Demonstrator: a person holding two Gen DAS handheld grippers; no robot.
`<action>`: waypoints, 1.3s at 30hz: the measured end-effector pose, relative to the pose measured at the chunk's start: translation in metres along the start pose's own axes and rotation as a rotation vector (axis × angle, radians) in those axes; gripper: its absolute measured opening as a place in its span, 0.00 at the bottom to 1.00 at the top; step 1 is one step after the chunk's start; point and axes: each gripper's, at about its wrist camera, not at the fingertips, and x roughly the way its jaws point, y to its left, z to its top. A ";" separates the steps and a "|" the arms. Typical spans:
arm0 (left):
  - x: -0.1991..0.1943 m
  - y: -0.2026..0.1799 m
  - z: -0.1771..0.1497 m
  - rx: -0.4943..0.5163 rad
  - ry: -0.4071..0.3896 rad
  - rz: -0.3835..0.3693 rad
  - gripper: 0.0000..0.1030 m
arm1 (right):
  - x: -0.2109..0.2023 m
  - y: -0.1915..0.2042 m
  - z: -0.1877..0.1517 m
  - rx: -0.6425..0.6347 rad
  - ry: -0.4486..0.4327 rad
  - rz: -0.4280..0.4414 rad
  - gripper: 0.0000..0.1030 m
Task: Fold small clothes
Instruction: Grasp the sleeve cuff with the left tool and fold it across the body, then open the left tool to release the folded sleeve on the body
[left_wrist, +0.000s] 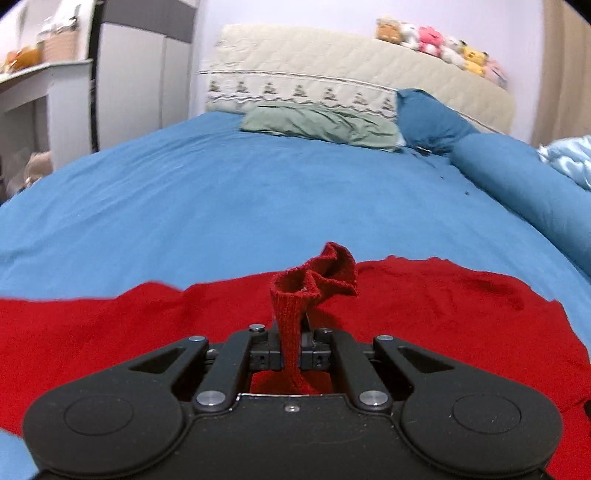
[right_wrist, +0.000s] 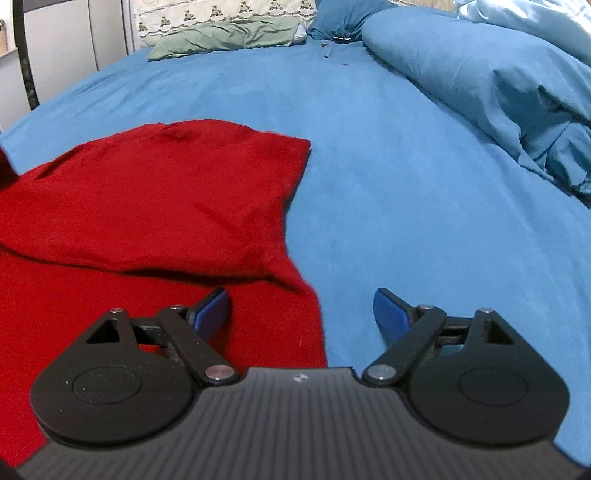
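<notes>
Slippage is the likely fault: only a thin bunched cuff of the red sweater (left_wrist: 424, 295), spread on the blue bedsheet (left_wrist: 240, 192), is pinched in the left gripper (left_wrist: 291, 356); the right gripper (right_wrist: 303, 314) is held wide and empty; an uneven fold could be dragged.

Your left claw (left_wrist: 291, 354) is matte black plastic with silver rivets and round pivot discs; your right claw (right_wrist: 303, 314) adds blue finger pads (right_wrist: 391, 317) and a ribbed grey housing.

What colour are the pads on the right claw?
Blue. The pads of the right claw show best in the right wrist view.
</notes>
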 end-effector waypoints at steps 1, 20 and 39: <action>-0.002 0.003 -0.002 -0.015 0.000 -0.004 0.05 | 0.002 0.002 0.003 -0.008 -0.002 -0.005 0.99; -0.050 0.037 -0.013 0.018 -0.001 0.076 0.42 | -0.028 0.018 0.024 -0.080 -0.087 0.123 1.00; -0.009 0.002 -0.029 0.146 0.146 -0.058 0.54 | 0.047 0.041 0.085 -0.037 -0.094 0.230 1.00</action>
